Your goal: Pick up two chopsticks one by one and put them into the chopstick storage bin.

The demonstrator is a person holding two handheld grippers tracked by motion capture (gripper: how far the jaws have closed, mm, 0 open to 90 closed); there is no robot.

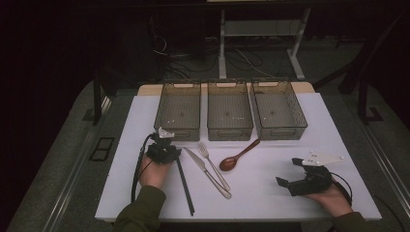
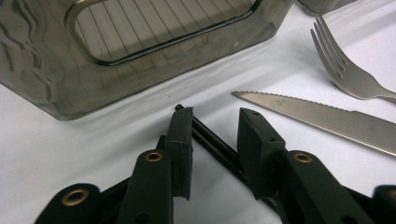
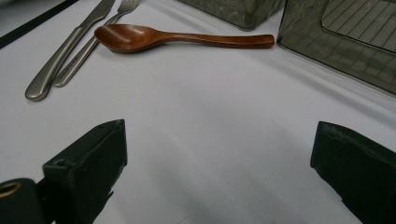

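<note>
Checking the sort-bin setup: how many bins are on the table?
3, in a row along the far edge of the table: left bin just beyond the left gripper, middle bin, right bin. All look empty; none seems hidden.

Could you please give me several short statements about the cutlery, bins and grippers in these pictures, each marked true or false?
1. Three grey bins stand in a row at the far side of the table. True.
2. The wooden spoon lies inside the middle bin. False: it lies on the white table in front of the bins.
3. The black chopsticks lie between the left gripper's jaws. True.
4. The right gripper grips the fork. False: its jaws stand wide apart over bare table.
5. The knife lies beside the fork. True.
</note>
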